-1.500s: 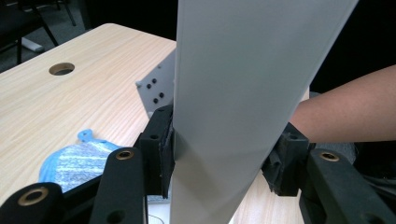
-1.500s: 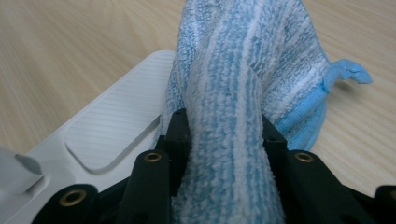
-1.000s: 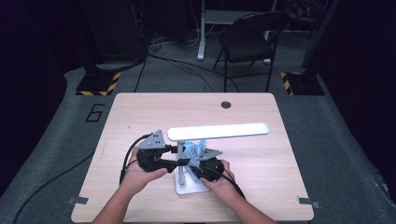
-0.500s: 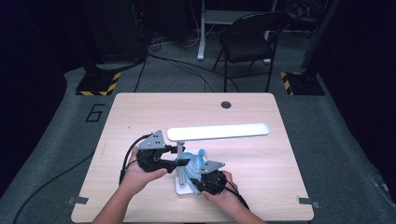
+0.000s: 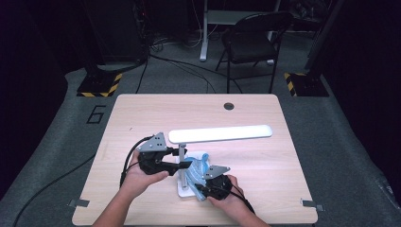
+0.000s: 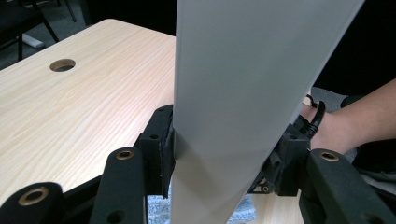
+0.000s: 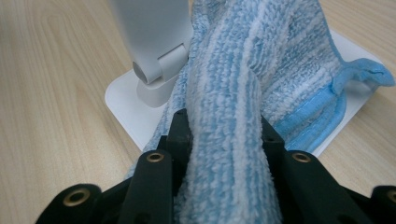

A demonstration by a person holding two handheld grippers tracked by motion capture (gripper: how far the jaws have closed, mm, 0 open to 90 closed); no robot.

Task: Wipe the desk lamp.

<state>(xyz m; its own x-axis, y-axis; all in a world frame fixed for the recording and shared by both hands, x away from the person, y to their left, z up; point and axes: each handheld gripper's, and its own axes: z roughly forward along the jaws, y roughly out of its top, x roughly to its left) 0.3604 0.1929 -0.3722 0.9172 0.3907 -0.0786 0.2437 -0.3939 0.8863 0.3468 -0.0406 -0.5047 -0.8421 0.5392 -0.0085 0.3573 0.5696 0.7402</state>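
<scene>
A white desk lamp stands near the table's front: a long lit head [image 5: 221, 134], a thin post [image 5: 182, 166] and a flat base [image 5: 184, 191]. My left gripper [image 5: 178, 155] is shut on the lamp's white arm [image 6: 238, 93], whose flat face rises between the pads. A blue striped cloth [image 5: 197, 168] lies bunched over the base beside the post. My right gripper [image 5: 203, 187] is shut on a fold of that cloth [image 7: 243, 70]. In the right gripper view the rest of the cloth drapes across the base [image 7: 125, 103], next to the post's hinge [image 7: 154, 70].
The wooden table [image 5: 142, 118] has a round cable hole [image 5: 229, 106] near its far edge. A folding chair [image 5: 250, 42] stands on the floor beyond it. Black cables trail from both grippers toward the front edge.
My right gripper has slid a little toward the table's front with the cloth, which now lies lower over the base. The left gripper and the lamp have kept still.
</scene>
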